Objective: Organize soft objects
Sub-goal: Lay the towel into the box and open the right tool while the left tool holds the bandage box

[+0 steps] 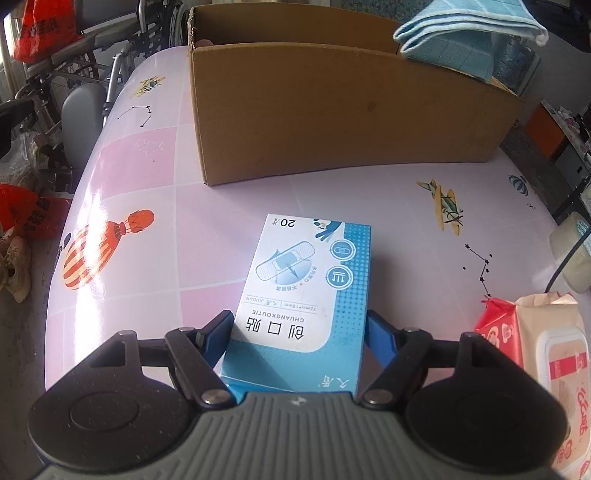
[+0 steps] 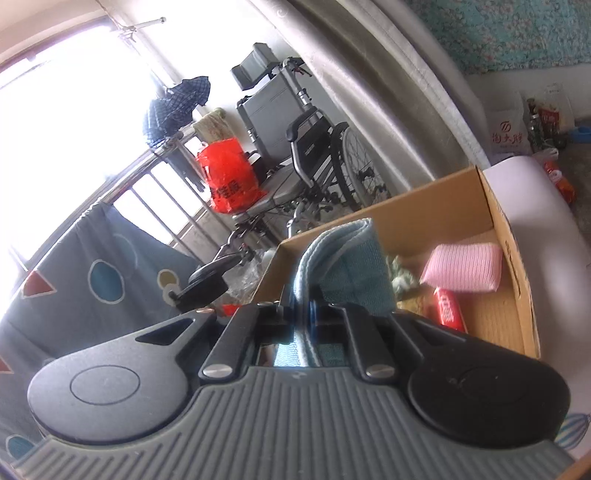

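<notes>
blue cloth [image 2: 347, 258], folded, is pinched between the narrow-set jaws of the right gripper [image 2: 301, 314] and is carried above the open cardboard box [image 2: 517, 280]; in the left wrist view the same cloth [image 1: 465, 33] is seen hanging over the box's far right corner. inside the box a pink sponge [image 2: 465, 267], a red packet [image 2: 448, 308] and a pale green bundle [image 2: 402, 277] are already lodged along the right-hand wall.

the risk is judged as follows: the cloth is gripped by one fold only, so its loose layers could be draped over the box rim when it is released, or be dragged out again if the pads are not fully parted before withdrawal.

the left gripper [image 1: 297, 325] is held wide around a blue-and-white plaster box [image 1: 306, 280], which lies flat on the table [image 1: 147, 206] near its front edge, in front of the cardboard box. the blue fingers [image 1: 216, 334] sit just beside the carton's two long sides; whether they press on it cannot be told. a rigid carton could be skewed or slid forward if it is clamped unevenly. a wet-wipe pack [image 1: 557, 373] rests at the table's right edge, untouched.
</notes>
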### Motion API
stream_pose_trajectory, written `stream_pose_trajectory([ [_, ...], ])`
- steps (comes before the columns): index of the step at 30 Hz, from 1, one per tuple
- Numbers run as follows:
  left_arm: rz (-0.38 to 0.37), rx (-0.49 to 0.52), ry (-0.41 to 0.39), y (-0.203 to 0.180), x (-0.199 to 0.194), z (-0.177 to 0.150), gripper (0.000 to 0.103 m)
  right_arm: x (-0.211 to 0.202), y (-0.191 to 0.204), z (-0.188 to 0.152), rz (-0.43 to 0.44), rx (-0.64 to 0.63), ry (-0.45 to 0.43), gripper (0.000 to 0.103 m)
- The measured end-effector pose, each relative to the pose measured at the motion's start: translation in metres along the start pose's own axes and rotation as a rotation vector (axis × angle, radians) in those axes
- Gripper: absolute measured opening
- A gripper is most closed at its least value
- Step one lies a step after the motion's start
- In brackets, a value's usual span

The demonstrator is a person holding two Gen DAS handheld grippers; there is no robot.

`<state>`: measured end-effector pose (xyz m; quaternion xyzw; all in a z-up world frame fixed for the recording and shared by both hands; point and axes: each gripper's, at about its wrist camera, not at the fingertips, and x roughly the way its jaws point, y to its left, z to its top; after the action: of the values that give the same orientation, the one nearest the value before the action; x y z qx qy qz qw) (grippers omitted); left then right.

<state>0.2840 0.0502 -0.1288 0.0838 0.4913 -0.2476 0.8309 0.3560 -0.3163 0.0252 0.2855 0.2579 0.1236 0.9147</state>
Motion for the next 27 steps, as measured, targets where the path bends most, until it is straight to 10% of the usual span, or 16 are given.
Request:
stream_pose_trajectory([
  [13, -0.023, -0.017, -0.027, 0.000, -0.008, -0.001, 0.076, 0.067, -0.010, 0.047, -0.090, -0.116, -0.024, 0.006],
  [27, 0.002, -0.035, -0.052, 0.001, -0.018, 0.005, 0.075, 0.122, -0.081, -0.004, -0.589, -0.266, 0.366, 0.010],
])
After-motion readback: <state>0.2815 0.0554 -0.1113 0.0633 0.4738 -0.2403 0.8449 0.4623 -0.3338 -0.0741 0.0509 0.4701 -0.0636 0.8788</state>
